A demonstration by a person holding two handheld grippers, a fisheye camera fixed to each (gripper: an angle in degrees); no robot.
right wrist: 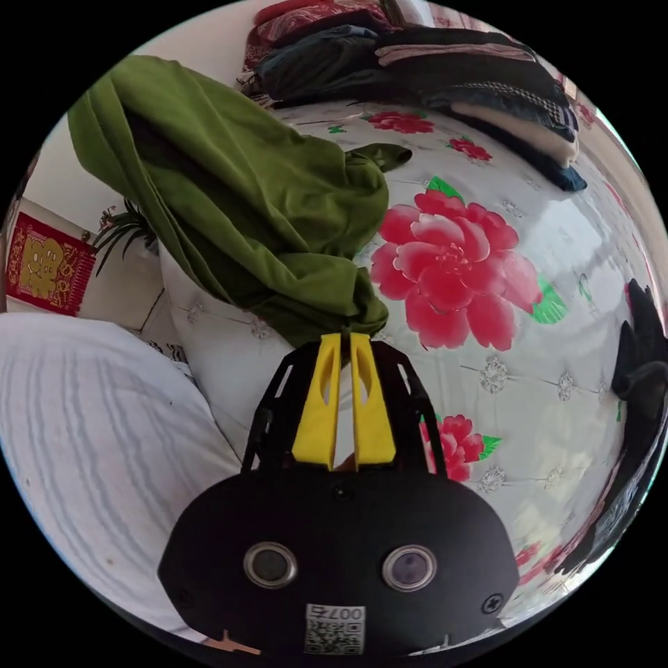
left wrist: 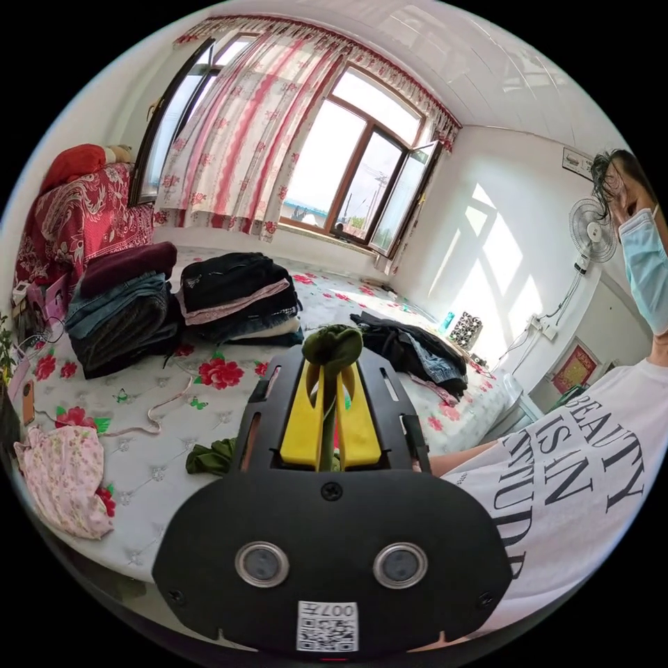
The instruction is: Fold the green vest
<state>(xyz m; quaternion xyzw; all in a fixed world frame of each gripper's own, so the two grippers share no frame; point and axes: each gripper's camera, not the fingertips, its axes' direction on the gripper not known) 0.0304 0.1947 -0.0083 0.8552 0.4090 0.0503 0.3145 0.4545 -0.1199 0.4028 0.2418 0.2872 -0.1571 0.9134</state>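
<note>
The left gripper (left wrist: 332, 390) is clamping its yellow jaws on a bunched fold of the olive-green fabric vest (left wrist: 332, 346), lifting it above the white quilted bedspread printed with red flowers (left wrist: 153, 390). The right gripper (right wrist: 344, 348) is pinching another gathered edge of the vest (right wrist: 264, 209), jaws nearly together, cloth draping up and away. Stacks of folded dark clothes (left wrist: 181, 303) are sitting farther back on the bed.

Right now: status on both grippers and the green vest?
Left gripper shut on green vest. Right gripper shut on another bunch of it. Vest lifted, bunched, not yet folded. Folded stacks at the far side of the bed, loose dark clothes nearby.
</note>
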